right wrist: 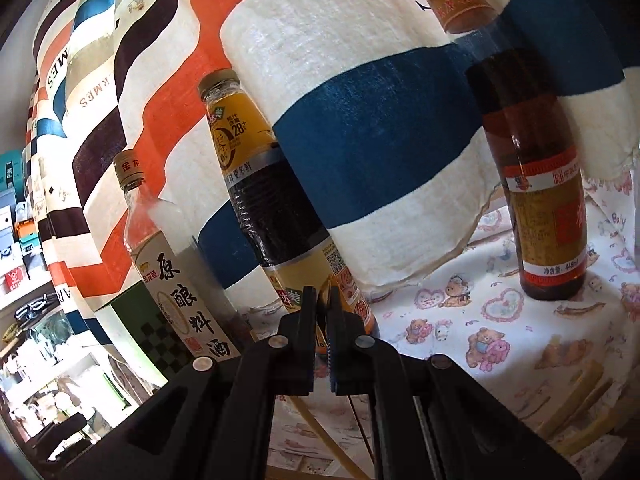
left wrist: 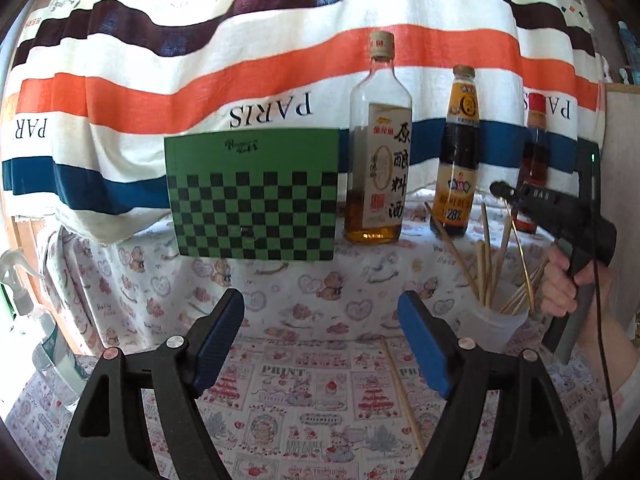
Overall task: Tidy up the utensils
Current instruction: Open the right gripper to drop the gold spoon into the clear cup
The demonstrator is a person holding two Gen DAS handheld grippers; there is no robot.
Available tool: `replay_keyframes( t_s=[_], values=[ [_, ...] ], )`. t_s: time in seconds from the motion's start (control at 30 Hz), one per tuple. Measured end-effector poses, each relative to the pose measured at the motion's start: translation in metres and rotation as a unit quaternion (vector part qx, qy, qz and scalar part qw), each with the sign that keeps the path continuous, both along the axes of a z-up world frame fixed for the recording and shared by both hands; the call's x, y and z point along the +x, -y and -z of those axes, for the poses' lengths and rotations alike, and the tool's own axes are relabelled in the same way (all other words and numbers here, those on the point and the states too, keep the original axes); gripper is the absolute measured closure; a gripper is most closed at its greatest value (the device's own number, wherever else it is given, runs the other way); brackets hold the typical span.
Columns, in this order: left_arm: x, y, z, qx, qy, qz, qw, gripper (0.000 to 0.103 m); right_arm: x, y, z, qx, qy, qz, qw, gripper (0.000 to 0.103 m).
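Note:
My left gripper (left wrist: 322, 304) is open low over the patterned tablecloth, with nothing between its blue pads. A single chopstick (left wrist: 400, 392) lies on the cloth just inside its right finger. To the right, a white cup (left wrist: 490, 324) holds several chopsticks (left wrist: 486, 264). My right gripper (left wrist: 500, 190), held by a hand, hovers above that cup. It is shut on a thin chopstick (left wrist: 520, 252) that slants down into the cup. In the right wrist view the right gripper (right wrist: 322, 292) has its jaws pressed together in front of the bottles.
A cooking-wine bottle (left wrist: 378, 152), a dark sauce bottle (left wrist: 456, 160) and a red-capped bottle (left wrist: 534, 152) stand at the back. A green checkered box (left wrist: 252, 196) stands to their left. Striped cloth hangs behind. A spray bottle (left wrist: 16, 280) is at the far left.

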State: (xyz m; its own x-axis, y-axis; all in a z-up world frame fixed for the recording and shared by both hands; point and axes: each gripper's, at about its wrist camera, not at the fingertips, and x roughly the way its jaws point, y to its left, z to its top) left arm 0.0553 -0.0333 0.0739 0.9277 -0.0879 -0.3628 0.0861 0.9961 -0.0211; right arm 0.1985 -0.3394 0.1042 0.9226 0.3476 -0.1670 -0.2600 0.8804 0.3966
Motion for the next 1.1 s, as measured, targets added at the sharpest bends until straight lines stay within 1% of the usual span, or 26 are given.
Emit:
replay_keyframes(
  t_s=[0.07,0.13,0.23,0.3,0.37,0.53,0.67,0.77,0.87,1.0,1.1],
  values=[
    [0.000,-0.002,0.007,-0.002,-0.005,-0.005,1.0000,0.025,-0.001,-0.001,-0.005,-0.011,-0.005,0.004,1.000,0.098],
    [0.000,-0.001,0.008,0.000,-0.007,-0.003,1.0000,0.025,-0.001,0.002,-0.007,-0.011,-0.018,0.007,1.000,0.098],
    [-0.002,0.000,0.006,-0.001,0.000,-0.003,1.0000,0.025,0.006,0.006,-0.010,-0.020,-0.051,0.011,0.998,0.098],
    [-0.003,0.002,0.006,0.001,0.002,-0.001,1.0000,0.025,0.007,0.008,-0.012,-0.025,-0.060,0.014,0.998,0.098],
    [-0.005,0.002,0.005,0.005,0.006,-0.002,1.0000,0.025,0.009,0.009,-0.016,-0.025,-0.067,0.005,0.997,0.098],
    [-0.006,-0.002,0.002,-0.002,0.009,-0.005,0.9999,0.025,0.007,0.004,-0.030,-0.047,-0.061,-0.002,0.997,0.098],
    [-0.006,-0.008,0.001,-0.011,0.010,-0.009,0.9999,0.025,0.000,0.005,-0.035,-0.034,-0.049,0.004,0.998,0.098],
    [-0.005,-0.011,0.001,-0.013,0.009,-0.014,0.9998,0.025,-0.007,0.004,-0.040,-0.035,-0.041,0.011,0.999,0.098],
    [-0.005,-0.014,0.001,-0.014,0.011,-0.018,0.9997,0.025,-0.020,-0.003,-0.036,-0.065,-0.040,0.017,0.997,0.098],
    [-0.008,-0.016,-0.002,-0.023,0.010,-0.015,0.9996,0.025,-0.044,-0.015,-0.017,-0.115,-0.050,0.013,0.992,0.098],
    [-0.010,-0.013,-0.005,-0.023,0.011,-0.012,0.9996,0.025,-0.060,-0.018,-0.007,-0.123,-0.066,0.021,0.990,0.098]
  ],
)
